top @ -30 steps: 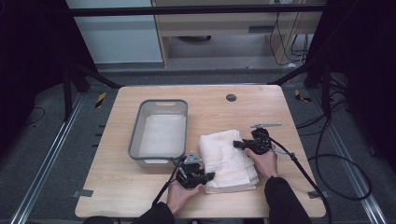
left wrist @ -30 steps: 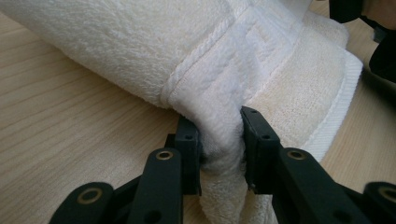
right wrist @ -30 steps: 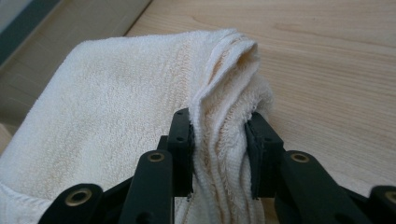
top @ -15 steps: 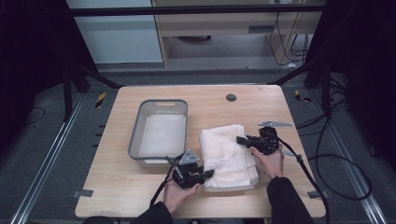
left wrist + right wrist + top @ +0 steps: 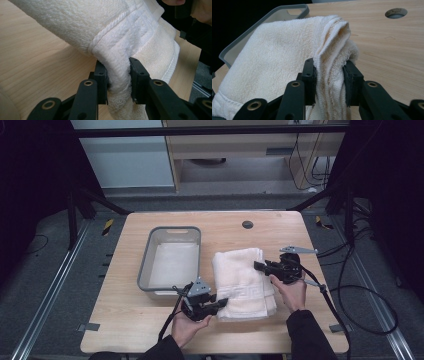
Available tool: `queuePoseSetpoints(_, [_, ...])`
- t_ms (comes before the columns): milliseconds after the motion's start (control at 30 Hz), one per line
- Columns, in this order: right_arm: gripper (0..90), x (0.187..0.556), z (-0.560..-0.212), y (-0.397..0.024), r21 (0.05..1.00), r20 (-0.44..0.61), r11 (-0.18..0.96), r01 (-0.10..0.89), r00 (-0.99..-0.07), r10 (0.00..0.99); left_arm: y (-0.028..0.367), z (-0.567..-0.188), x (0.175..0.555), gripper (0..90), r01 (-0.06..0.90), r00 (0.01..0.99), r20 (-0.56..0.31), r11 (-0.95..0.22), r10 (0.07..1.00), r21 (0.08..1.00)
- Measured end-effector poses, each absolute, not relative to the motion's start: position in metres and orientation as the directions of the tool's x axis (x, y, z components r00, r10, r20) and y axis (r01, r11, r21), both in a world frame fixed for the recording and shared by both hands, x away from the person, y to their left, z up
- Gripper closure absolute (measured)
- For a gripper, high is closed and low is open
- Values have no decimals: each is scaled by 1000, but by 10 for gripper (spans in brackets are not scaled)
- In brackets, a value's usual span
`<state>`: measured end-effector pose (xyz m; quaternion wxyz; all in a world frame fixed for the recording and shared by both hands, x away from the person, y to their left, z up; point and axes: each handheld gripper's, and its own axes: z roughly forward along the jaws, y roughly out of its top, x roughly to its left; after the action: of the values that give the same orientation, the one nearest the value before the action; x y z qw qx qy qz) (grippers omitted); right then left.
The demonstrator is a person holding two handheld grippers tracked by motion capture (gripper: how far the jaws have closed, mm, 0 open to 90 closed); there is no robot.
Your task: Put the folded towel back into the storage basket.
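White terry cloth sits mid-table in the high view: a folded towel (image 5: 243,282) lies on the wooden table (image 5: 125,330), just right of a grey plastic basin (image 5: 170,262). The left gripper (image 5: 217,304) comes in at the towel's near left corner, with the person's left hand (image 5: 184,327) behind it. The right gripper (image 5: 261,266) meets the towel's right edge, right hand (image 5: 291,292) wrapped around its body, cable trailing off to the right. A round hole (image 5: 247,224) marks the table's far side.

Over to the left gripper view: both black jaws are clamped on a bunched fold of the towel (image 5: 120,75) at its hemmed border, cloth squeezed tight between them, wood grain below.

Right gripper view now: its jaws pinch the layered towel (image 5: 329,80) edge, folds standing up between them. The basin (image 5: 262,25) rim shows behind the cloth, the hole (image 5: 396,12) at upper right.
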<state>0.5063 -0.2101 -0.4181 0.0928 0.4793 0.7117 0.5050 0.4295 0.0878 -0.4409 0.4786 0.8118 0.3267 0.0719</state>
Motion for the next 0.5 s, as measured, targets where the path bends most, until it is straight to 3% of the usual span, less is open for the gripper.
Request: queuePoseSetpoints(500, [674, 499, -399, -206, 843, 309, 37, 536, -541, 782, 92, -424, 425, 705, 429, 780, -165, -323, 604, 844])
